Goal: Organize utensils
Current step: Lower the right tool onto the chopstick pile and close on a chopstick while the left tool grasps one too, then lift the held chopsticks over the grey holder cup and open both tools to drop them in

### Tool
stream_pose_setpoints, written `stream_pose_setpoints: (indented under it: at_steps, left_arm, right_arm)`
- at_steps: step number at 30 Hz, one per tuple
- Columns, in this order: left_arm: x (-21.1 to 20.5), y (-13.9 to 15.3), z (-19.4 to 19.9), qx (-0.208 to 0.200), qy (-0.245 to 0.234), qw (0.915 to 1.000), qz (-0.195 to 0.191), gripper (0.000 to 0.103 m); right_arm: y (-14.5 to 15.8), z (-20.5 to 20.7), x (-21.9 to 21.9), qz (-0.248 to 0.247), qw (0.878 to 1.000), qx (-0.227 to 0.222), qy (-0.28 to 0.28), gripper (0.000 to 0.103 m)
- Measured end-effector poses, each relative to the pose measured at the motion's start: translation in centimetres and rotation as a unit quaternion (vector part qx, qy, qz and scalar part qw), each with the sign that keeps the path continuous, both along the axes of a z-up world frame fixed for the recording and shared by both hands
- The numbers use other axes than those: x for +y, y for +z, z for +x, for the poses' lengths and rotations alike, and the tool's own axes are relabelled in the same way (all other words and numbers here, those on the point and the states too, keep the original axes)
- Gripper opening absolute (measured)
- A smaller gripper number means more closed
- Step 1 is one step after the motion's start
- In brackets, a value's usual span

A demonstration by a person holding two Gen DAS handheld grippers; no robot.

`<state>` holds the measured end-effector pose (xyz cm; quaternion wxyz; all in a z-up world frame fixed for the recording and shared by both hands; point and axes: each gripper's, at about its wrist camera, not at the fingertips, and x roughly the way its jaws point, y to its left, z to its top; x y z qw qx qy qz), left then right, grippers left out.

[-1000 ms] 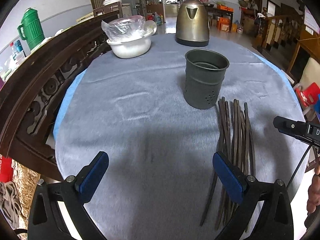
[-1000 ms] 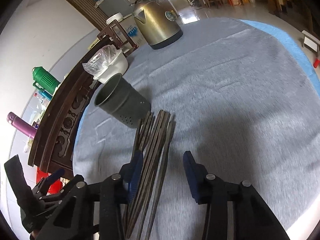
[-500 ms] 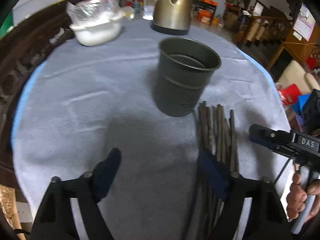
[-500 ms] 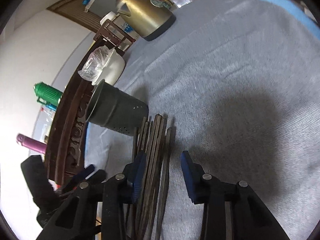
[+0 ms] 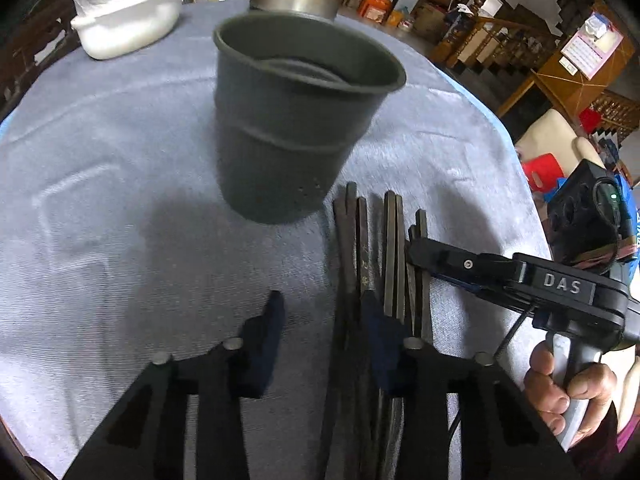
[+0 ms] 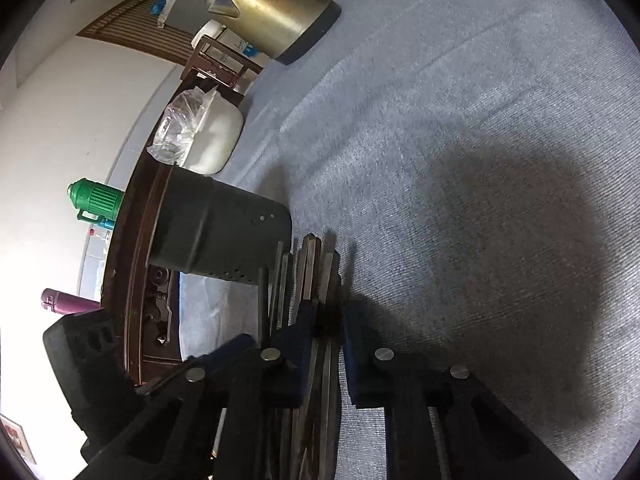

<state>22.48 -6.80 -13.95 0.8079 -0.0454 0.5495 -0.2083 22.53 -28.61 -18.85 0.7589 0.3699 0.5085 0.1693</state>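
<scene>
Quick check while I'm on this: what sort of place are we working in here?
Looks like a lived-in home, probably a dining area. A round table under a grey cloth holds a kettle and a dark cup beside chopsticks; a wooden stair rail stands behind.

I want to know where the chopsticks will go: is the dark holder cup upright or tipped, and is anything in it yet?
Upright and seemingly empty: the holder cup stands on its base, mouth up; the chopsticks lie beside it.

Daylit, soft shadows, fisheye-warped edges, slight motion blur
</scene>
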Motion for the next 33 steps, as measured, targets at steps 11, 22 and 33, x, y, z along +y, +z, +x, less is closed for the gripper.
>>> stream_pose_setpoints:
  at_steps: [11,22,33]
  left_arm:
    - [1.8,0.2,-1.5,-0.01,-0.008,0.9997,-0.02,0.007]
    - [7.2,1.3,-3.2,-0.025,0.031,0.9991,-0.015,0.007]
    - [9.4,7.8,-4.0,-0.125,0.052,0.9897,-0.045,0.007]
  right_arm:
    - [1.4,-1.6,-1.6,0.009,1.0,-0.019,-0.018,0.01]
    - [2.3,-3.1,-2.2,0.025,0.999,-0.038,-0.025,0.01]
    - [7.7,-2.9,-1.0,-0.037,0.995,-0.096,-0.006,0.01]
